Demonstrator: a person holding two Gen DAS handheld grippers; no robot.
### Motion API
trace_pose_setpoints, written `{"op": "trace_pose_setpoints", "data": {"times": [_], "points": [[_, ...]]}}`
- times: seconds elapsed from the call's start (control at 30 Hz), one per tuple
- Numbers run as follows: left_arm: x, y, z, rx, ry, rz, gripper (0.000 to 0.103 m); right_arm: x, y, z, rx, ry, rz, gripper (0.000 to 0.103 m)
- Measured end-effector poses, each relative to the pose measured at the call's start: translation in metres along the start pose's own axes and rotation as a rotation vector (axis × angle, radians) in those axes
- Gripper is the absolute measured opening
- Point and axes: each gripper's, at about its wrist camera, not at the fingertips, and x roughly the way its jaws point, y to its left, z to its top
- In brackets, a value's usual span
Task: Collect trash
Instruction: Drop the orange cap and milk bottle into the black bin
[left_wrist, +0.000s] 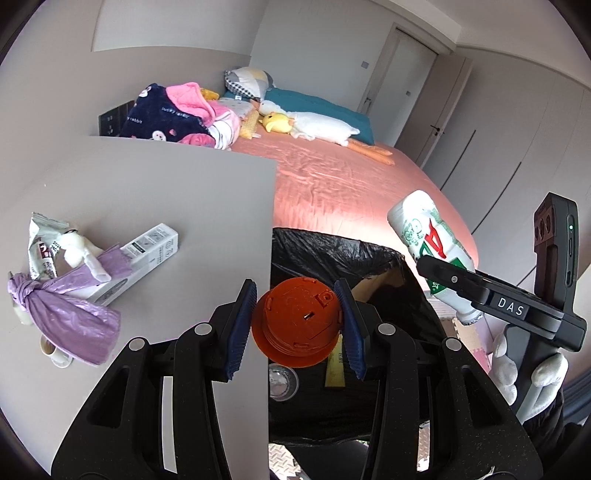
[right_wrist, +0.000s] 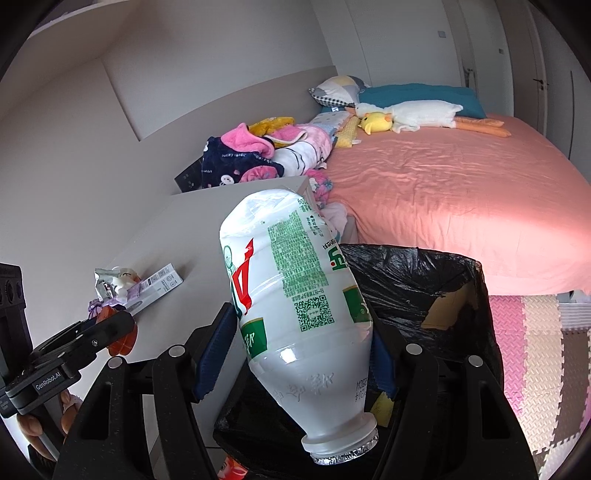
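My left gripper (left_wrist: 297, 321) is shut on an orange plastic cap-like piece (left_wrist: 295, 326) and holds it over the black-lined trash bin (left_wrist: 332, 247), next to the grey table's edge. My right gripper (right_wrist: 291, 354) is shut on a white plastic bottle (right_wrist: 295, 295) with green and red print, mouth down, above the same bin (right_wrist: 424, 280). The bottle also shows in the left wrist view (left_wrist: 428, 243), right of the bin. On the grey table (left_wrist: 166, 192) lie a knotted purple bag (left_wrist: 66, 299), a white carton (left_wrist: 147, 254) and a crumpled wrapper (left_wrist: 44, 236).
A bed with a pink sheet (right_wrist: 461, 206) stands behind the bin, with plush toys (right_wrist: 406, 114), pillows and bundled blankets (right_wrist: 258, 155) on it. Pink and beige foam floor mats (right_wrist: 535, 350) lie to the right. Wardrobe doors (left_wrist: 498, 140) line the far wall.
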Motion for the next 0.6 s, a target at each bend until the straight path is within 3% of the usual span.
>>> {"op": "trace_pose_setpoints", "data": {"times": [0.33,0.43,0.47,0.5,0.53,0.6], "points": [[0.024,-0.025,0.005,0.040,0.043,-0.083,0.043,-0.010,-0.024,0.000,0.047,-0.017,-0.041,0.067],[0.036,-0.031,0.005,0.046,0.085,-0.154,0.045,-0.010,-0.033,0.002,0.064,-0.011,-0.034,0.068],[0.042,-0.033,0.004,0.048,0.113,-0.202,0.064,-0.011,-0.037,0.002,0.077,-0.015,-0.031,0.068],[0.046,-0.034,0.003,0.044,0.125,-0.227,0.096,-0.012,-0.041,0.002,0.094,-0.025,-0.054,0.074],[0.048,-0.036,0.002,0.040,0.104,-0.225,0.097,-0.015,-0.043,0.003,0.106,-0.042,-0.089,0.084],[0.050,-0.039,-0.001,0.050,0.084,-0.188,0.097,-0.021,-0.047,0.003,0.112,-0.082,-0.137,0.086]]}}
